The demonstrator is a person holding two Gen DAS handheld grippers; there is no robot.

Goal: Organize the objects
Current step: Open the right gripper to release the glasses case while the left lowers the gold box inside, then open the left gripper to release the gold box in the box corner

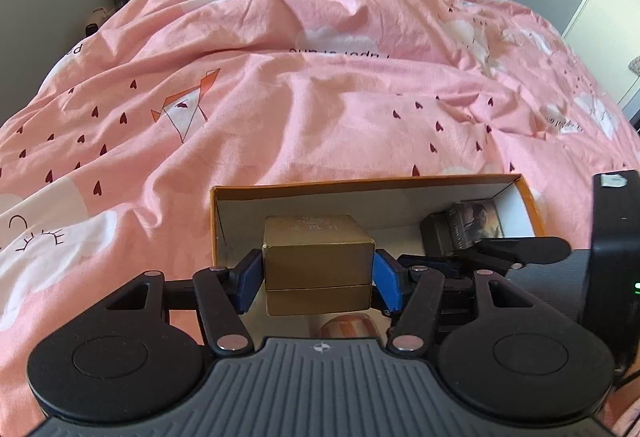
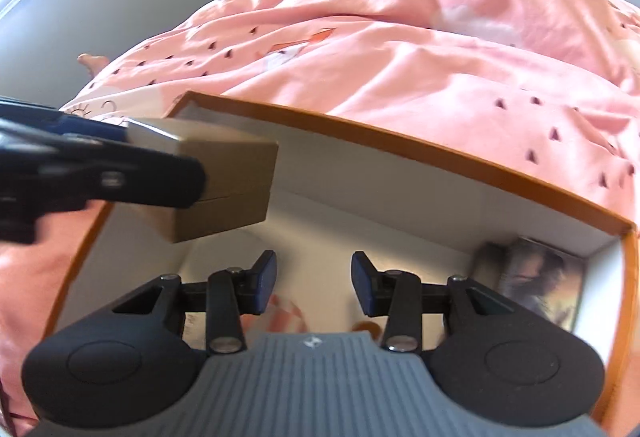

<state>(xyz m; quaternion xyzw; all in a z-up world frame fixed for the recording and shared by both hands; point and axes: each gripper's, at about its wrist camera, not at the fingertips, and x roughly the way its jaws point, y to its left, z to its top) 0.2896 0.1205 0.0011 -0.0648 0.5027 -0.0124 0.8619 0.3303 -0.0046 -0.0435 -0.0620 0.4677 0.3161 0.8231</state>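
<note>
Now, by item:
Left gripper (image 1: 318,279): jaws clenched on the gold box (image 1: 318,265), both blue pads pressed to its sides.
Gold box: held in the air over the left end of the orange-rimmed carton (image 2: 400,141).
Right gripper (image 2: 314,283): jaws parted, nothing between them, inside the carton.
Carton: lies on the pink bed cover (image 1: 320,77).
Picture-printed pack (image 2: 540,285): in the carton's right corner.

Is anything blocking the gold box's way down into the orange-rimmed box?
Nothing visible does. The gold box, clamped in the left gripper, hangs over the open orange-rimmed box. The floor below looks bare; the dark picture box sits in the far right corner, aside.
</note>
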